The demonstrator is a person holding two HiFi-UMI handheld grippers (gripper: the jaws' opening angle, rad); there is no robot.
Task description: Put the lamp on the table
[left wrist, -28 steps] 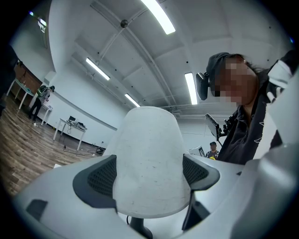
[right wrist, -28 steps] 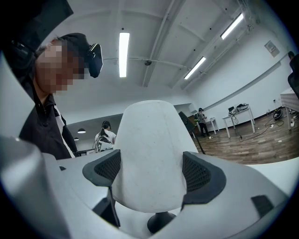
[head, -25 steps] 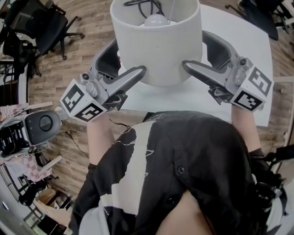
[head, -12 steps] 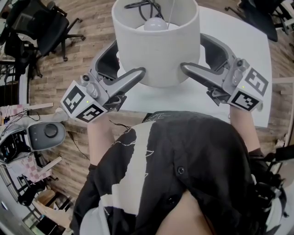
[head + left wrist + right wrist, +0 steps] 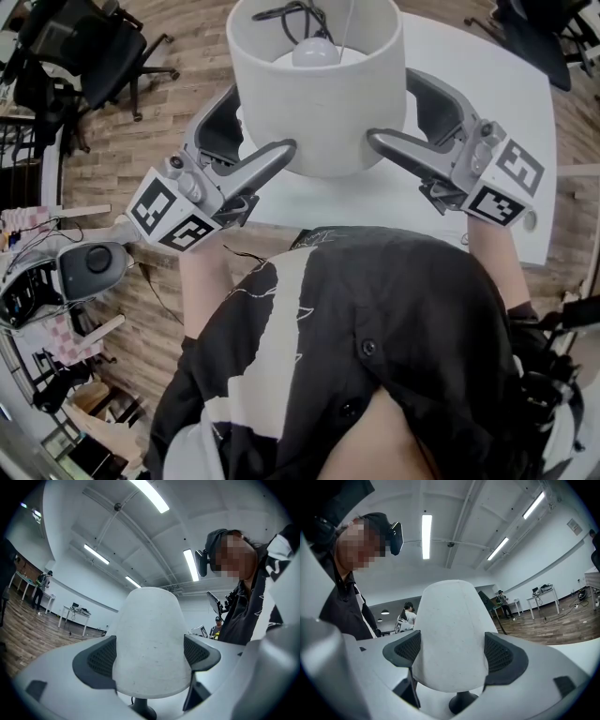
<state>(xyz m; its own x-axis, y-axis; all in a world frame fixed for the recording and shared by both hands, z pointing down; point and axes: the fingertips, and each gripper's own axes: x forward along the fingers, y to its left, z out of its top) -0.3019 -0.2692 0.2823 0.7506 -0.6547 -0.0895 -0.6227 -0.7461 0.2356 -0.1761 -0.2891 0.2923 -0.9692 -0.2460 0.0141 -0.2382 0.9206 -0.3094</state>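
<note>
With left gripper [image 5: 150,656] and right gripper [image 5: 452,651] fingers spread wide and clamped on the lamp [image 5: 319,103] shade over the table [image 5: 487,84], lower evenly, keeping the base level before release

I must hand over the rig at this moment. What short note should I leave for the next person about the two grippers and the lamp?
Left gripper: jaws closed on the lamp's shade, one pad on each side.
Right gripper: the same, on the opposite side of the shade.
Lamp: upright between the two grippers, over the white table. Its dark base shows below the shade; whether it touches the table cannot be told.
Done: lamp brought over the table.
Left: probably lower until the base stands firm, then open both grippers and pull back.
</note>
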